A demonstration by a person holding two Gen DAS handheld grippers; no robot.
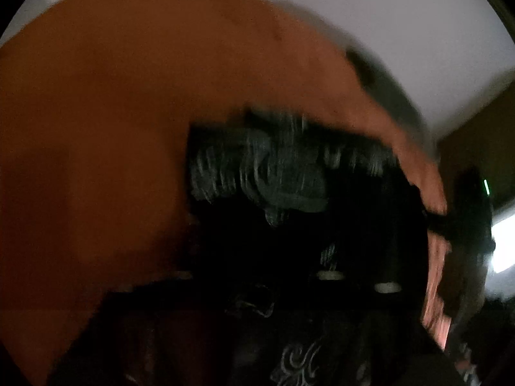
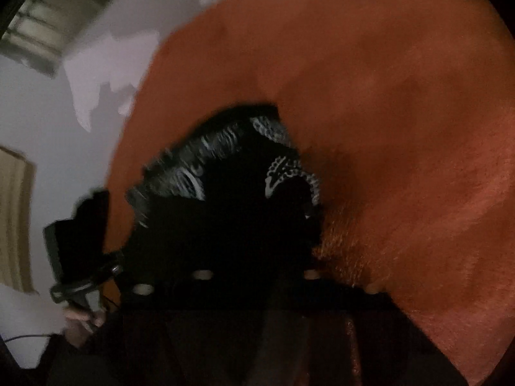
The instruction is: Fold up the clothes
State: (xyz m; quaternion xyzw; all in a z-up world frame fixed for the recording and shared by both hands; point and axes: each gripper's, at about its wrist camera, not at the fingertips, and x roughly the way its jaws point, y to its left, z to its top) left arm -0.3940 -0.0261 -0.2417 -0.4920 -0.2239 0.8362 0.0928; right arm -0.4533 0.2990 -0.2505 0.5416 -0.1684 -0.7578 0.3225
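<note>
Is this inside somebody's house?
Probably yes, a room in a home, though the pictures are blurry. There is a plain white wall, a window high on it, and a big orange cloth with a dark patterned garment being folded.

Both grippers raised, tilted upward. Left gripper (image 2: 80, 241) shows in the right view, hand (image 2: 79, 320) under it. Fingers hidden; closure unreadable.

Legible text: none; white ornamental print on the black garment (image 1: 257, 173) is motion-blurred in the left wrist view, pattern only in the right wrist view; no label, brand, number or sign can be read on anything.
</note>
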